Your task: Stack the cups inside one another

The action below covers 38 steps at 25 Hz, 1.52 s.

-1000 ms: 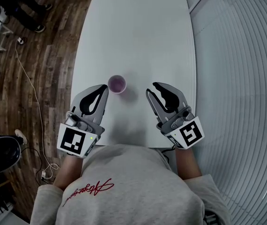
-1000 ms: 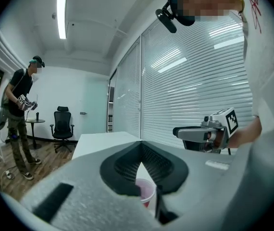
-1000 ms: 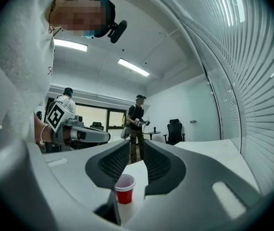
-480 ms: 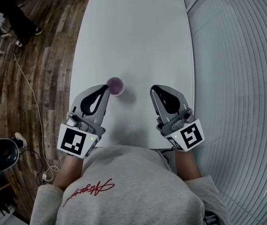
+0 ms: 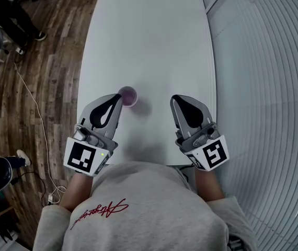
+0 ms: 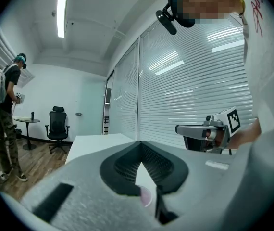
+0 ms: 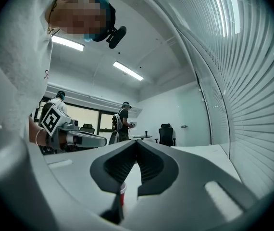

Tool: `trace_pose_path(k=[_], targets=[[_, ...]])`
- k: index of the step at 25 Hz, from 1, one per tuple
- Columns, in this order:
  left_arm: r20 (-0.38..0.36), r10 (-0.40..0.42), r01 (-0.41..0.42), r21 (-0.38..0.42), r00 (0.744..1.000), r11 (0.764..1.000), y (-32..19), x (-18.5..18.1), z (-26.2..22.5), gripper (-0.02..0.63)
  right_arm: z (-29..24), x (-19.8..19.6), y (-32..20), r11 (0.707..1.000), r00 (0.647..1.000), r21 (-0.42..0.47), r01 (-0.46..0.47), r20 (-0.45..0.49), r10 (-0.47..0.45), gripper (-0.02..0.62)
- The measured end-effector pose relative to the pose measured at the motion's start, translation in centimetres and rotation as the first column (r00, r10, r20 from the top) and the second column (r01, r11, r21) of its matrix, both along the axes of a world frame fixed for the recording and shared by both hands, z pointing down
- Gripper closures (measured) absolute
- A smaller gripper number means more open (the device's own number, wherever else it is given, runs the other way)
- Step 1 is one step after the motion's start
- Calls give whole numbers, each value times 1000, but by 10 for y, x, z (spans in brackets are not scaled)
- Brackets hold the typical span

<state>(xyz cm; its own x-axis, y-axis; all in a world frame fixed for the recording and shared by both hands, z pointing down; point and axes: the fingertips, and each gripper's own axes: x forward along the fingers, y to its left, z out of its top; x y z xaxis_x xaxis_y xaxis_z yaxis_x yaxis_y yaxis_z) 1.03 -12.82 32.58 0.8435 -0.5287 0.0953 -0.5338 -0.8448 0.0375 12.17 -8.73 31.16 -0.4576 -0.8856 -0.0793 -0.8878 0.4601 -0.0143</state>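
One purple cup (image 5: pixel 128 95) stands upright on the white table (image 5: pixel 149 35); whether more cups sit nested in it I cannot tell. My left gripper (image 5: pixel 119 96) lies level with its tips just left of the cup, beside the rim, jaws shut and empty. The cup shows low between its fingers in the left gripper view (image 6: pixel 145 194). My right gripper (image 5: pixel 174 98) lies level to the right of the cup, well apart from it. Its jaws have just been closing and are shut with nothing between them. The right gripper view shows the cup (image 7: pixel 122 192) off to the left.
The table's right edge (image 5: pixel 215 88) runs close beside my right gripper, with a blind-covered wall (image 5: pixel 269 88) past it. Wooden floor (image 5: pixel 55 77) with a cable lies left. A person (image 6: pixel 5 114) and an office chair (image 6: pixel 57 124) stand far off.
The right gripper's jaws have closed from slightly apart to shut, and it has drifted a little to the right. The left gripper and the cup have stayed put.
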Motion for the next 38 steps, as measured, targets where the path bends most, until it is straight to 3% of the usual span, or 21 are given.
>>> trace_pose_path(k=[4, 10, 17, 20, 24, 28, 31, 38], targets=[[13, 7, -7, -1, 1000, 1000, 1, -1, 3, 612, 1, 0, 0, 1000, 1000, -5, -9, -9, 9, 600], [-36, -12, 13, 14, 999, 1000, -1, 2, -8, 612, 3, 2, 0, 1000, 1000, -19, -13, 3, 13, 600], [16, 1, -1, 7, 1000, 1000, 2, -1, 2, 612, 3, -1, 1, 1000, 1000, -25, -7, -6, 7, 600], [-16, -12, 12, 14, 1000, 1000, 1, 1, -5, 612, 3, -1, 1, 1000, 1000, -29, -9, -10, 8, 600], [18, -7, 7, 9, 1000, 1000, 3, -2, 2, 612, 4, -2, 2, 999, 1000, -32, -12, -18, 11, 600], [-19, -18, 19, 19, 1000, 1000, 3, 0, -6, 612, 5, -2, 3, 999, 1000, -35, -14, -24, 13, 600], [11, -12, 12, 12, 1000, 1000, 5, -2, 1, 612, 6, -3, 3, 999, 1000, -36, -15, -28, 14, 600], [-2, -19, 19, 13, 1000, 1000, 4, -2, -2, 612, 7, -3, 3, 999, 999, -43, -20, -37, 18, 600]])
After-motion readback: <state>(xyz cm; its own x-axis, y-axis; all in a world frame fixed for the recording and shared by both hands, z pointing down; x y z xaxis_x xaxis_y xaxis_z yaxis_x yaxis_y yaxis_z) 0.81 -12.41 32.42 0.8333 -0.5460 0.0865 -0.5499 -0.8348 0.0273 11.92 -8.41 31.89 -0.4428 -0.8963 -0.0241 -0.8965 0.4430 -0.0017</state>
